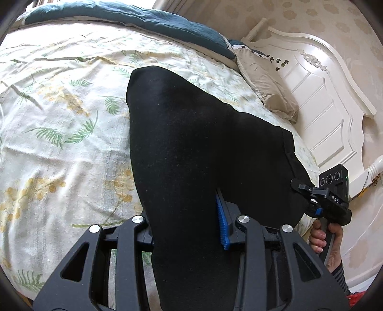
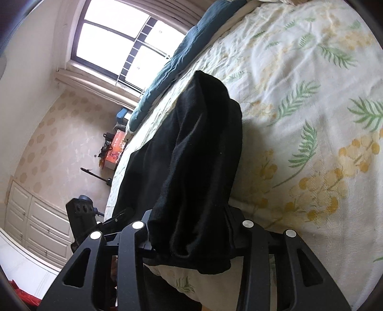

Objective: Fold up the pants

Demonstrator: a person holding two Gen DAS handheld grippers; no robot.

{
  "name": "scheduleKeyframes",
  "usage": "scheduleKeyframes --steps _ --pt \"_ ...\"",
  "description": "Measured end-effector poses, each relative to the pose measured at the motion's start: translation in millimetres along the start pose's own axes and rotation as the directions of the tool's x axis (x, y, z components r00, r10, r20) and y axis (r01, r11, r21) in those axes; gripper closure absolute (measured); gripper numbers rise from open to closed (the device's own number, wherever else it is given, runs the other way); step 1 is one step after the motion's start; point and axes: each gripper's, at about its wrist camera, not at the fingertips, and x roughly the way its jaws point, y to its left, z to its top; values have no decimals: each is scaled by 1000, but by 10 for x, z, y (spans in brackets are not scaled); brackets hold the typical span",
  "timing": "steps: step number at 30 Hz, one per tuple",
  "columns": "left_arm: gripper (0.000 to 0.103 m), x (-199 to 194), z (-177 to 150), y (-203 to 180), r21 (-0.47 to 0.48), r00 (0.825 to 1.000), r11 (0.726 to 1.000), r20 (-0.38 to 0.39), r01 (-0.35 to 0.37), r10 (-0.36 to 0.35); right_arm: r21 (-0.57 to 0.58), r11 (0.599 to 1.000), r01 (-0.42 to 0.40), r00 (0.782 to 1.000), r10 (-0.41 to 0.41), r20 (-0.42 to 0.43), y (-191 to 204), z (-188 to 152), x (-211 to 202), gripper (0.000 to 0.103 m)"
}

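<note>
While both grippers pinch them, the black pants (image 1: 191, 143) hang draped over the bed (image 1: 59, 119).
Left gripper (image 1: 191, 227) and right gripper (image 2: 191, 236) are each clamped on bunched fabric near the bed's edge, close to the white headboard (image 1: 323, 95).

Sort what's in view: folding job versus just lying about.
Job: black pants, left gripper, right gripper, bedsheet.
Lying about: teal blanket, pillow, headboard, window, drawers.
</note>
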Motion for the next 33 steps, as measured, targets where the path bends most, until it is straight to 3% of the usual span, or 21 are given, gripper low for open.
scheduleKeyframes --steps 19,24,27,29,33 --pt "64 25 -29 14 -1 1000 1000 3 5 -5 22 999 -25 1000 24 8 -130 -77 -13 64" --pt "44 -38 -81 60 13 999 1000 29 27 -28 34 999 -38 999 38 0 -184 -60 -78 58" --pt "28 -167 -111 119 24 997 998 56 51 -52 9 1000 -21 1000 21 8 -168 -19 -213 45" --pt "26 -272 -97 170 40 994 997 86 64 -67 -15 1000 10 999 -10 40 -163 50 -336 34" --pt "18 -285 126 223 81 991 994 106 77 -85 3 1000 -30 998 30 60 -264 390 -395 29"
